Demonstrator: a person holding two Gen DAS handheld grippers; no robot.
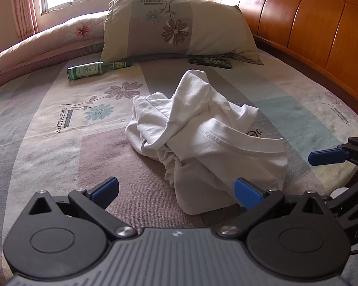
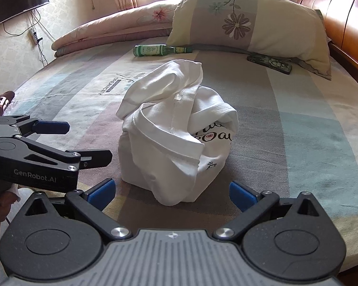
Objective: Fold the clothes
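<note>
Crumpled white T-shirt (image 1: 202,138) lies mid-bed on a sheet (image 1: 59,124) printed "DREAMCITY". Left tool (image 1: 176,190), marked "GenRobot.AI", and right tool (image 2: 170,191) both released, empty, near the bed's front edge.

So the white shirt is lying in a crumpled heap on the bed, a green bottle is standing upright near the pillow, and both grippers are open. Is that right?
Not quite: the green bottle lies on its side, not upright, as the left wrist view shows. The rest holds: the white shirt sits crumpled on the bed before the pillow, and the left gripper and right gripper are both open.
</note>
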